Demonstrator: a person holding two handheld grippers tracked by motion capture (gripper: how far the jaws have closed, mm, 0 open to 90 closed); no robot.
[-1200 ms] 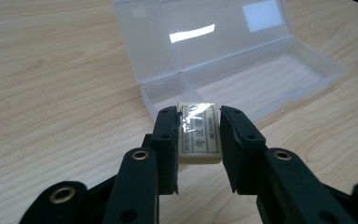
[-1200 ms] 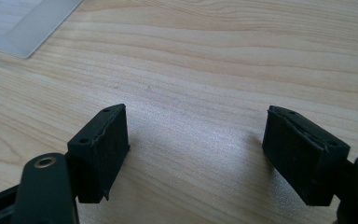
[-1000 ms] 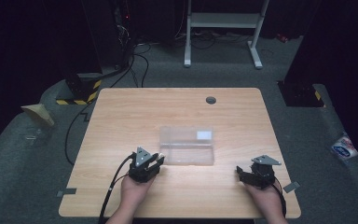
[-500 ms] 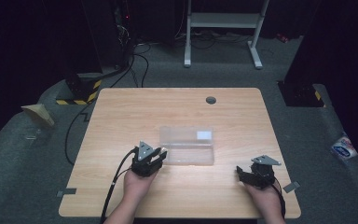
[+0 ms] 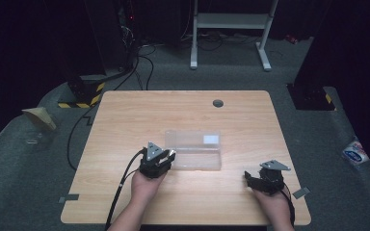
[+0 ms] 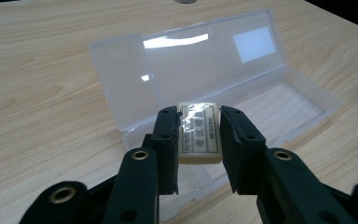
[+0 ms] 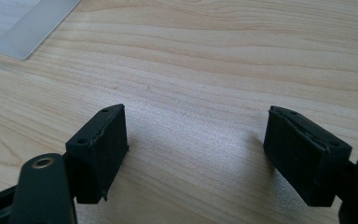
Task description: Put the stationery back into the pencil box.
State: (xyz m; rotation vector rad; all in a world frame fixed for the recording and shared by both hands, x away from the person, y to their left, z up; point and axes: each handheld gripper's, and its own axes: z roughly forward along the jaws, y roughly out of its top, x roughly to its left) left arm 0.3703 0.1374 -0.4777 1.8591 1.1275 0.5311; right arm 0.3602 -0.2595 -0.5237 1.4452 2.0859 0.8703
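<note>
An open clear plastic pencil case (image 5: 195,149) lies mid-table, its lid (image 6: 214,56) flat behind the tray (image 6: 284,100). My left gripper (image 5: 170,155) is at the case's near left corner, shut on a cream eraser (image 6: 198,130) with a printed sleeve. In the left gripper view the eraser sits upright between both pads of the left gripper (image 6: 199,113), over the tray's left end. My right gripper (image 5: 247,177) rests near the front right of the table, open, with bare wood between the jaws of the right gripper (image 7: 196,121). A corner of the case (image 7: 23,23) shows far left.
The wooden table (image 5: 125,120) has a round grommet hole (image 5: 218,103) near its far edge. A black cable (image 5: 120,187) trails from the left gripper over the front edge. A white metal stand (image 5: 231,21) stands on the floor beyond.
The left gripper, holding the eraser, has crept slightly forward toward the case. The right gripper has stayed put.
</note>
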